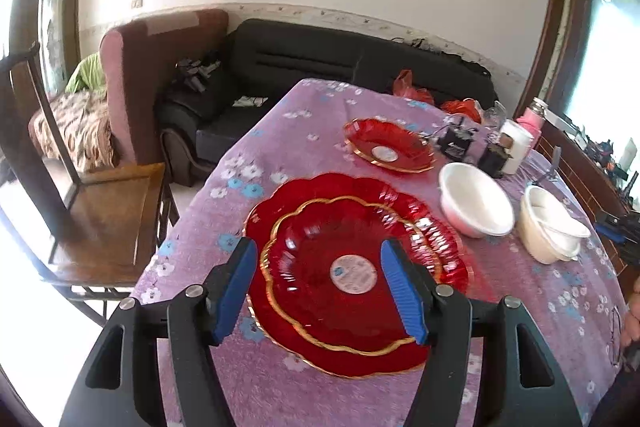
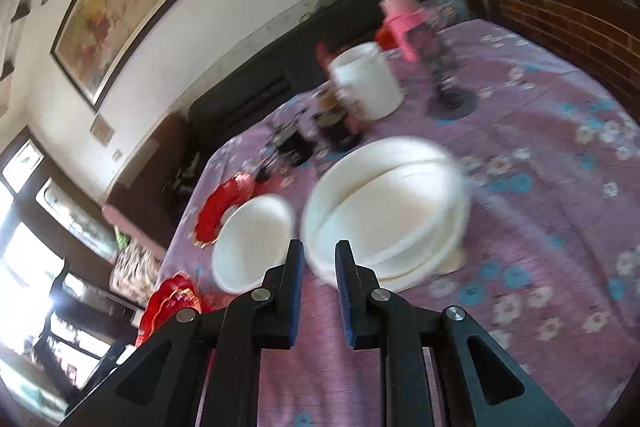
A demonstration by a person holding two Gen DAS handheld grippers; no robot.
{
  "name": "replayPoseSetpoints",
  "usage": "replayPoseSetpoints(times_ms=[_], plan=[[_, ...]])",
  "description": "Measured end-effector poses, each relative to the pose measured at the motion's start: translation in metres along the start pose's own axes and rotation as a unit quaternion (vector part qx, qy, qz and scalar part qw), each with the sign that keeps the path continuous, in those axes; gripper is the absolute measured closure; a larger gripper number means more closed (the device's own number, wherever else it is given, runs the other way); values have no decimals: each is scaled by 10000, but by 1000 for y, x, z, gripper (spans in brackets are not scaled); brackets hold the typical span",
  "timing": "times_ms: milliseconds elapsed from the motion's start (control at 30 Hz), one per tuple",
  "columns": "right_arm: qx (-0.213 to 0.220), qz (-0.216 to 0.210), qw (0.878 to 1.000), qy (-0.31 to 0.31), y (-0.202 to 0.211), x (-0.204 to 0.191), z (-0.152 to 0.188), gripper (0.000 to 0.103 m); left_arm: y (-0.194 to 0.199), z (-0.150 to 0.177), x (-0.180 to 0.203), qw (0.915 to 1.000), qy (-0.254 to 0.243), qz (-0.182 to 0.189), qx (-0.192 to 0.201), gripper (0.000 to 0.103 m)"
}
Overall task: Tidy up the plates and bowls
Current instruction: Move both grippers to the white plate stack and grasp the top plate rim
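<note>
Two red scalloped plates (image 1: 352, 279) stacked, gilt-rimmed; left tongs (image 1: 320, 287) wide, empty. Right tongs (image 2: 318, 259) narrow, empty, facing nested white bowls (image 2: 384, 203), blurred.

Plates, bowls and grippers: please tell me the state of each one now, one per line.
Red plate stack: two plates nested, flat on the tablecloth.
Far red plate: alone, flat, upright.
Single white bowl: upright, looks empty.
White bowl stack: nested, upright, inner bowl tilted.
Left gripper: open above the plate stack, holding nothing.
Right gripper: jaws narrowly apart, nothing visibly between them.
</note>
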State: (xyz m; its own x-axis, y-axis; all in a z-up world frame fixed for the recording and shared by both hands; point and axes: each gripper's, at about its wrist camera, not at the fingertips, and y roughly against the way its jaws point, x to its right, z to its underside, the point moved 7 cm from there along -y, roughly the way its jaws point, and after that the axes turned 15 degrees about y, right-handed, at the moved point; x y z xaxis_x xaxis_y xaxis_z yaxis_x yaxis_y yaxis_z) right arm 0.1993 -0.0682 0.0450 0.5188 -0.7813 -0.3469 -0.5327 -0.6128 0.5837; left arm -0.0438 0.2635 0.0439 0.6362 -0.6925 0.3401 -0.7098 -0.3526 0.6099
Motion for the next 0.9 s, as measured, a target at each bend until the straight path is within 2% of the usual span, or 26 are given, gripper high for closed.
replayPoseSetpoints(times_ms=[67,133,200,267,300,367,467,533,600,767,900], plan=[[18,163,9998,-137,6,18,-4,85,8,1,21,9995,-137,245,-117,39],[6,272,9994,-219,9,34,-10,85,9,6,46,9969,-249,609,-443,39],[-24,361,9990,-253,8,46,-14,86,4,14,79,9905,-349,1031,-843,39],[-36,386,9987,-334,5,57,-16,86,-8,26,117,9771,-381,1504,-1453,39],[-72,371,9986,-376,2,62,-15,86,-15,34,139,9672,-364,1743,-1809,39],[-124,266,9984,-481,-5,67,-12,86,-27,44,174,9532,-317,2006,-2239,40],[-159,122,9980,-600,-12,76,-9,86,-51,58,217,9379,-198,2161,-2707,46],[-228,22,9975,-674,-17,79,-7,86,-68,64,237,9317,-152,2156,-2919,50],[-277,-28,9971,-705,-22,80,-5,86,-85,71,256,9218,-60,2219,-3178,51],[-301,-98,9972,-675,-25,78,-7,86,-104,76,281,9151,60,2187,-3386,52],[-341,-110,9969,-703,-28,79,-6,86,-116,79,290,9148,75,2108,-3445,52]])
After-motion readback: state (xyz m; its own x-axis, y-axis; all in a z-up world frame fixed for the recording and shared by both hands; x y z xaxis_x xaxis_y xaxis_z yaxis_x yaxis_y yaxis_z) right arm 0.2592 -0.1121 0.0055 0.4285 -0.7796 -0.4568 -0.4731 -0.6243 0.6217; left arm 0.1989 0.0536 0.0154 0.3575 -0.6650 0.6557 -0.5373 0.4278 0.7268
